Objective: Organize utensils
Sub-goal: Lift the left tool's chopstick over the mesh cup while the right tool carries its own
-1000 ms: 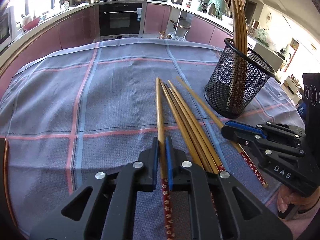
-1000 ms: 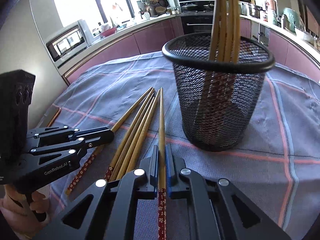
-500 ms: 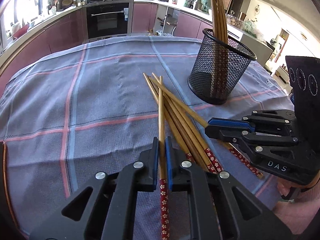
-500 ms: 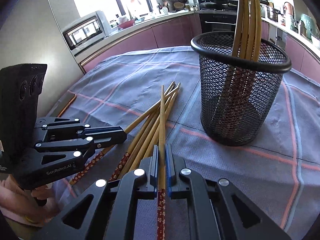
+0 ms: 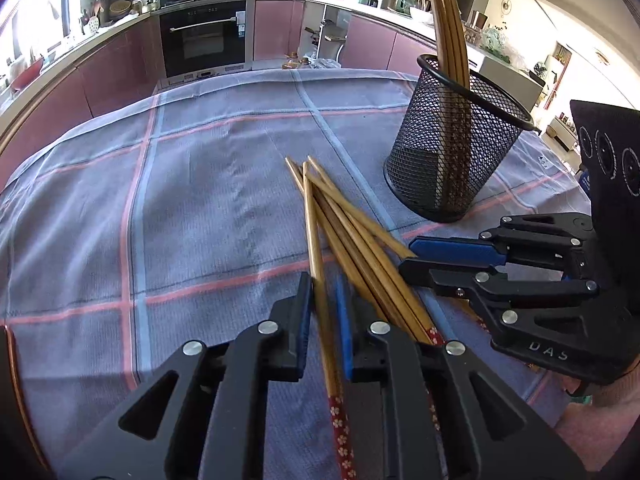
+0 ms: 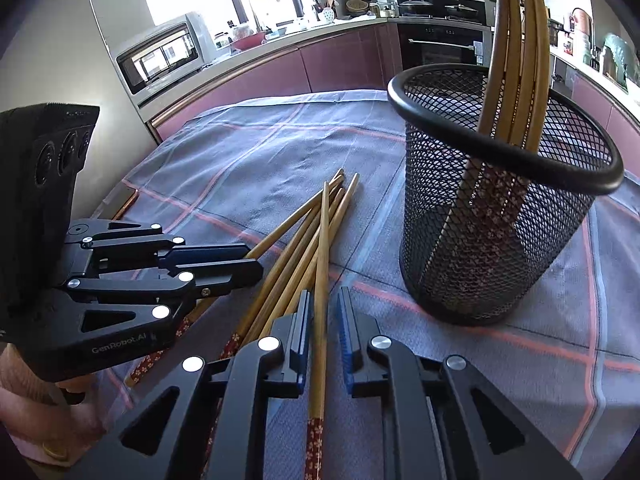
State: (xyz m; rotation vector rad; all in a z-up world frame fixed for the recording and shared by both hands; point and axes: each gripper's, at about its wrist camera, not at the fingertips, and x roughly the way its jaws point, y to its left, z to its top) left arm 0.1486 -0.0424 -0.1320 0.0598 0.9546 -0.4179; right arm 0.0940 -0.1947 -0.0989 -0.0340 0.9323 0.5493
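Note:
Several wooden chopsticks with red flowered ends lie in a loose pile (image 5: 360, 236) (image 6: 304, 232) on the checked cloth. A black mesh cup (image 5: 452, 160) (image 6: 500, 240) stands upright to their right, with several chopsticks (image 5: 448, 20) (image 6: 516, 60) leaning inside it. My left gripper (image 5: 322, 280) (image 6: 254, 262) has one chopstick (image 5: 316, 240) between its jaws; the jaws are opening and a thin gap shows on both sides. My right gripper (image 6: 324, 292) (image 5: 406, 258) likewise straddles one chopstick (image 6: 322, 240), jaws opening, pads off the wood. Both chopsticks rest their tips on the pile.
The blue-grey cloth with pink lines (image 5: 200, 200) covers the whole table. A copper table rim (image 5: 10, 360) shows at the left edge. Pink cabinets, an oven (image 5: 204, 40) and a microwave (image 6: 160, 56) stand beyond the table. A hand (image 6: 24, 392) grips the left tool.
Both pairs of jaws were shut tight on their chopsticks; now each stands slightly parted with the stick loose between. The two chopsticks' tips have come down onto the pile.

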